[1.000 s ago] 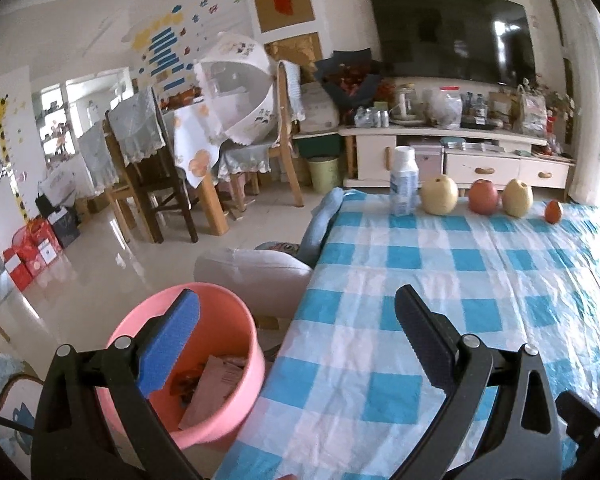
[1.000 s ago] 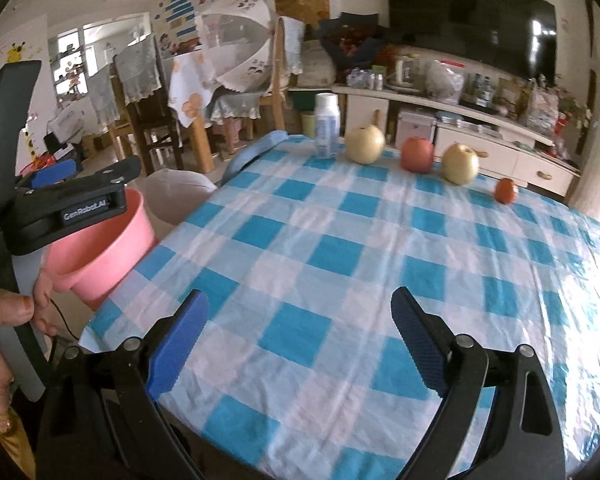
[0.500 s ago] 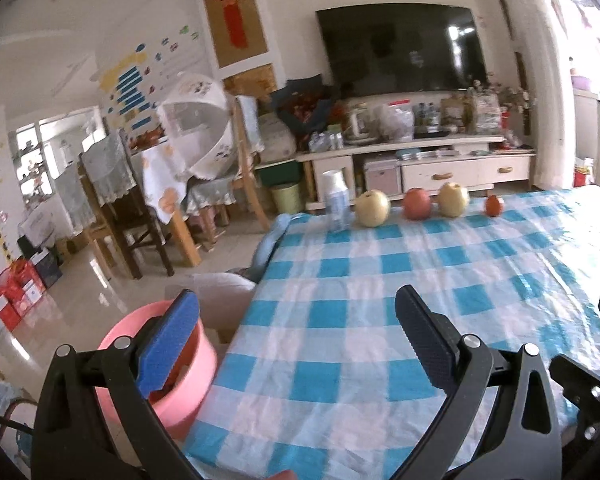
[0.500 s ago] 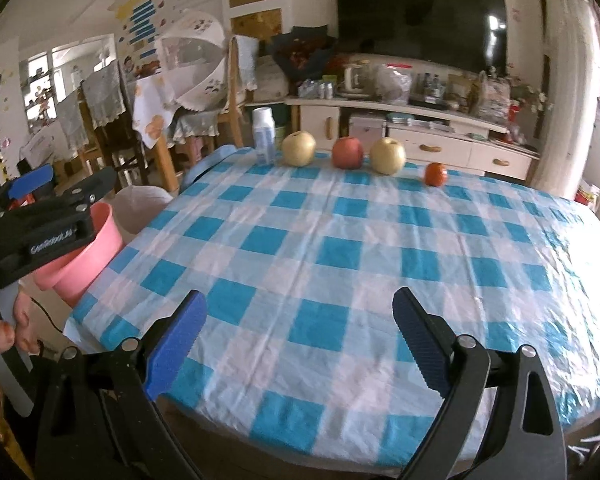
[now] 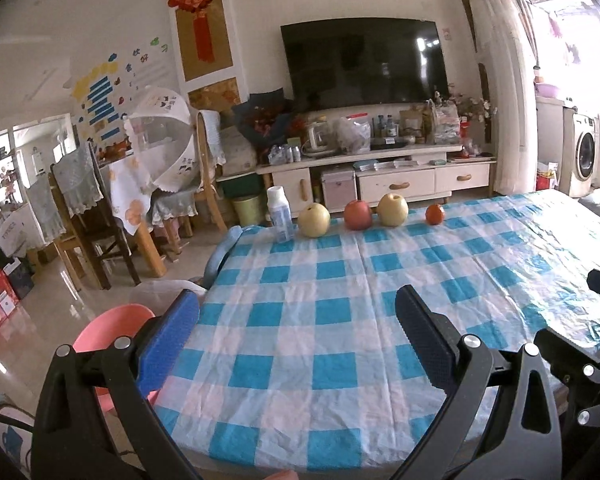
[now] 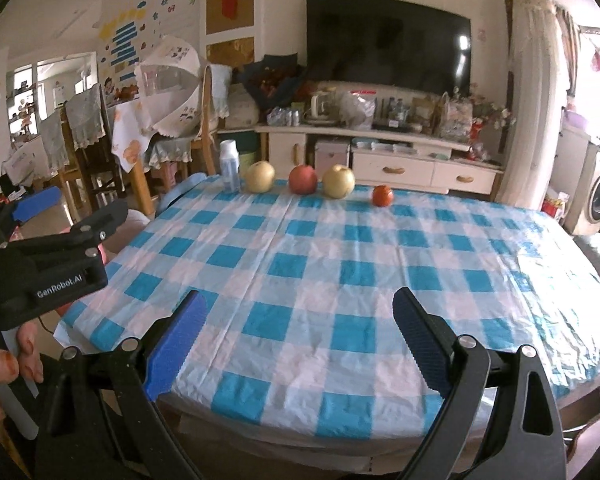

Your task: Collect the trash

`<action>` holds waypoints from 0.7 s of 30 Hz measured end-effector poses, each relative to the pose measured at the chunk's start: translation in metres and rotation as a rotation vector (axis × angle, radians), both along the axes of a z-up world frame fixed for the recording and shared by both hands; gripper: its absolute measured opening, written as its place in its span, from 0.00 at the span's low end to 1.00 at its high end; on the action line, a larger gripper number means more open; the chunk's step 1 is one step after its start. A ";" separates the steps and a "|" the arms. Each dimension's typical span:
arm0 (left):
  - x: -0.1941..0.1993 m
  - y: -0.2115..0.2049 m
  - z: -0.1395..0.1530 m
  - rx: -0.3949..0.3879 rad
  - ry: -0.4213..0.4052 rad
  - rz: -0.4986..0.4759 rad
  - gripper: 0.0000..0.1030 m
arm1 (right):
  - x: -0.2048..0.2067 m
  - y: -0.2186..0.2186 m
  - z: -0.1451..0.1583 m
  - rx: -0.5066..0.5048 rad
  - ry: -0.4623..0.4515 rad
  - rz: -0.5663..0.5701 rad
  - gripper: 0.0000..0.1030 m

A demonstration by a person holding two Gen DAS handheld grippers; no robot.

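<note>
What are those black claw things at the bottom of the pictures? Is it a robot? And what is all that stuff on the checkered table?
It is not a robot. A person holds one grabber tool in each hand, and each tool has a small camera looking out along its two fingers. One picture comes from the left gripper, the other from the right gripper. In the right picture you can also see the left tool from the side, with the person's hand around its handle.

Both grabbers are open and hold nothing.

On the blue and white tablecloth, along the far edge, stand a white bottle, a yellow fruit, a red apple, another yellow fruit and a small orange fruit. A pink bin sits on the floor beside the table.
</note>
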State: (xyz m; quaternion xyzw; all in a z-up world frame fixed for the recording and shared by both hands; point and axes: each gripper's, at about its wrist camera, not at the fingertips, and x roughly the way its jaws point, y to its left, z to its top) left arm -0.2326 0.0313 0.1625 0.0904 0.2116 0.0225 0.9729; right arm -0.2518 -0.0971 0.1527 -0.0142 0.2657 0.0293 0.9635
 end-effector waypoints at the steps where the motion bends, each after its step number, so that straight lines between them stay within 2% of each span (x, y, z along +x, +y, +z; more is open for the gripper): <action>1: -0.002 -0.002 0.001 0.003 -0.001 0.002 0.96 | -0.004 -0.001 0.003 -0.008 -0.009 -0.006 0.90; 8: -0.018 -0.010 0.011 -0.010 -0.026 -0.032 0.96 | -0.017 -0.002 0.015 -0.031 -0.043 -0.027 0.91; 21: -0.031 -0.006 0.028 -0.109 -0.033 -0.056 0.96 | -0.032 -0.013 0.037 -0.022 -0.091 -0.062 0.91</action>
